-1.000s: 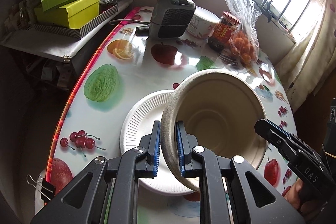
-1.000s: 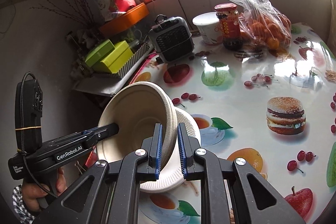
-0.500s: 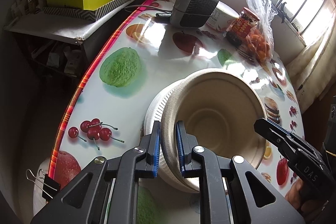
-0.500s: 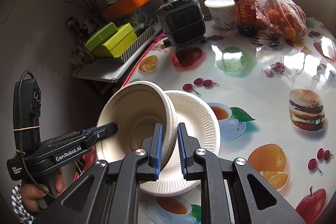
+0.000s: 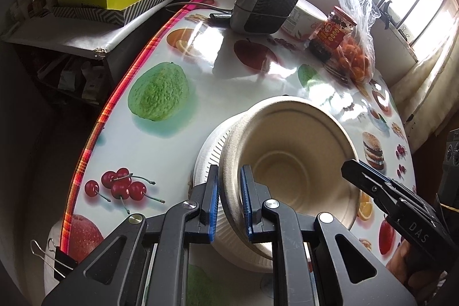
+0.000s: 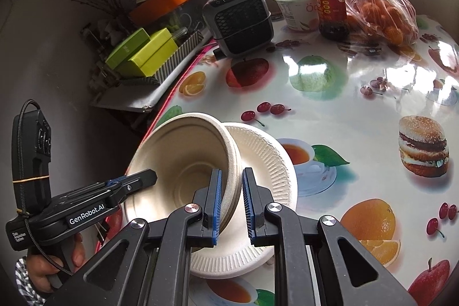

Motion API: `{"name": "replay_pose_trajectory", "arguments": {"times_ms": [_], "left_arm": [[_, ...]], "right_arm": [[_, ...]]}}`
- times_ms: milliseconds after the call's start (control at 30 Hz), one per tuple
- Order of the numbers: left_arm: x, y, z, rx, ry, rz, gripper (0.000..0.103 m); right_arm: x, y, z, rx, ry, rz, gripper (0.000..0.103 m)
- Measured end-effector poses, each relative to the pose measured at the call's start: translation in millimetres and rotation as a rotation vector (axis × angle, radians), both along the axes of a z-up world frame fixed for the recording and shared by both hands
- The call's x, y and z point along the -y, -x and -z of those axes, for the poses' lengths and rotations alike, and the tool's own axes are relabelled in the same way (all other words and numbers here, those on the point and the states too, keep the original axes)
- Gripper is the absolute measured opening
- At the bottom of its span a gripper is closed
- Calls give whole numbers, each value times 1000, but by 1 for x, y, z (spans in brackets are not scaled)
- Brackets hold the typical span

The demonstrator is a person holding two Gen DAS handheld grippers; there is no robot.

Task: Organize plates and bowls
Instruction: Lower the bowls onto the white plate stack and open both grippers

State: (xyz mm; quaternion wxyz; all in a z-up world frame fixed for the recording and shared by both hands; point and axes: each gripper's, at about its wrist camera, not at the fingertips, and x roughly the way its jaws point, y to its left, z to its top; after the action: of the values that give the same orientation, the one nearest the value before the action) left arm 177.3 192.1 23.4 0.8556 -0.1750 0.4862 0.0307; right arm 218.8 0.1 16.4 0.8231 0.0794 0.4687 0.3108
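Table (image 6: 358, 134) with fruit-print cover carries everything. Bag (image 6: 381, 2), clear plastic, holds small orange fruits at the far side. White paper plate (image 6: 266, 154) lies near the table's edge. Beige bowl (image 5: 289, 157), empty, sits tilted over the plate, whether its base touches unclear. Left gripper (image 5: 228, 202) and right gripper (image 6: 231, 202) each clamp opposite sides of its rim. Tub (image 6: 295, 7) lidded; jar (image 6: 330, 5) of dark contents beside it
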Motion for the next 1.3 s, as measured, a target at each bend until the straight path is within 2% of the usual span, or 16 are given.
{"name": "replay_pose_trajectory", "arguments": {"times_ms": [367, 433, 467, 533, 633, 733, 867, 1033, 1167, 1300], "left_arm": [[-1, -3, 6, -9, 19, 0, 16], [0, -3, 8, -13, 20, -2, 25], [0, -3, 9, -13, 26, -1, 26], [-1, -2, 9, -9, 33, -4, 32], [-1, 0, 7, 0, 37, -10, 42], [0, 2, 4, 14, 38, -8, 43], [0, 10, -4, 53, 36, -8, 43], [4, 30, -16, 120, -2, -15, 54], [10, 47, -21, 144, -70, -15, 56], [13, 66, -22, 169, -89, -30, 56]], "right_arm": [[2, 0, 1, 4, -12, -2, 16], [3, 0, 0, 7, -16, 1, 21], [4, 1, 0, 10, -17, 2, 27], [5, 2, 0, 11, -20, 2, 32], [6, 3, -1, 14, -17, 8, 34], [7, 7, -2, 23, -18, 9, 34], [11, 15, -7, 62, -18, 6, 41], [16, 31, -12, 127, -3, -4, 50], [22, 47, -16, 192, 33, -14, 52], [29, 64, -14, 229, 57, -22, 56]]}}
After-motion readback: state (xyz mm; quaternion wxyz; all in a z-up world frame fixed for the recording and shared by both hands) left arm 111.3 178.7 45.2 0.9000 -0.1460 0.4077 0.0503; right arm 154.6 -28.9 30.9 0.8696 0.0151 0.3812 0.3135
